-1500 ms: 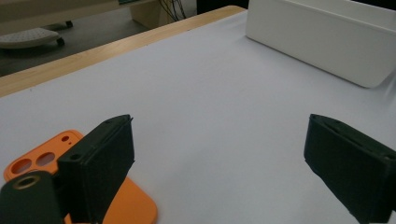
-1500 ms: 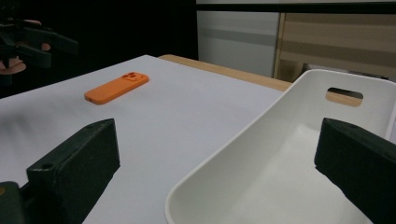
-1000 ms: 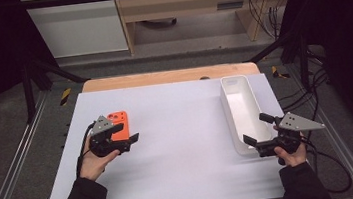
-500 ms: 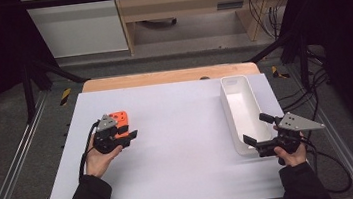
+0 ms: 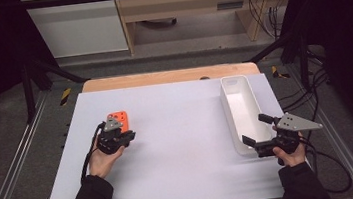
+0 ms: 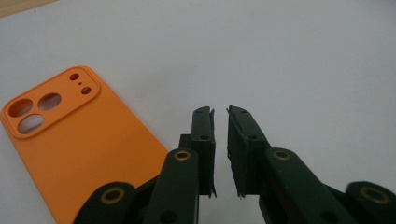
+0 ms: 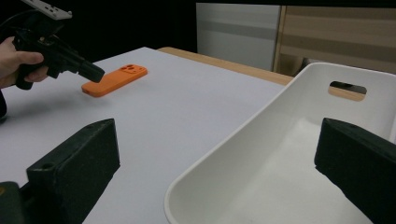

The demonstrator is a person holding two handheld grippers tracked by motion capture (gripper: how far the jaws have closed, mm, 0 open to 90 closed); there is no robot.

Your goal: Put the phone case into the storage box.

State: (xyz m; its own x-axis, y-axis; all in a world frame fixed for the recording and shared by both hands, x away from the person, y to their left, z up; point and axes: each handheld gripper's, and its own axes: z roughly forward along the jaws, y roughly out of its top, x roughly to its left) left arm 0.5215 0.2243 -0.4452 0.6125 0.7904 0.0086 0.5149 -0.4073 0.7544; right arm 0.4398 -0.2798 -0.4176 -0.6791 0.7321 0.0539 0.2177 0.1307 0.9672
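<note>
Left gripper view: phone case (image 6: 79, 140) beside L fingers (image 6: 204, 140)

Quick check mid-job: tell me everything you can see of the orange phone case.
The orange phone case looks like matte, rubbery plastic, with a raised camera block holding three large cutouts and three small holes. It lies flat, back up, on the white table, left of centre. Nothing grips it; the left gripper sits beside it.

Phone case (image 6: 88, 144): orange, matt, smooth, rubbery-looking plastic with a raised camera surround. Bin (image 7: 280, 163): white moulded plastic, smooth, with a slight sheen. Table top (image 5: 179, 144): pale, matt, even sheet; the strip along its far edge (image 5: 167, 77) looks like bare wood. Left gripper (image 6: 220, 126): black matt plastic with brass-coloured fasteners. Right gripper (image 7: 224, 158): pads of black, finely grained, foam-like material.
</note>
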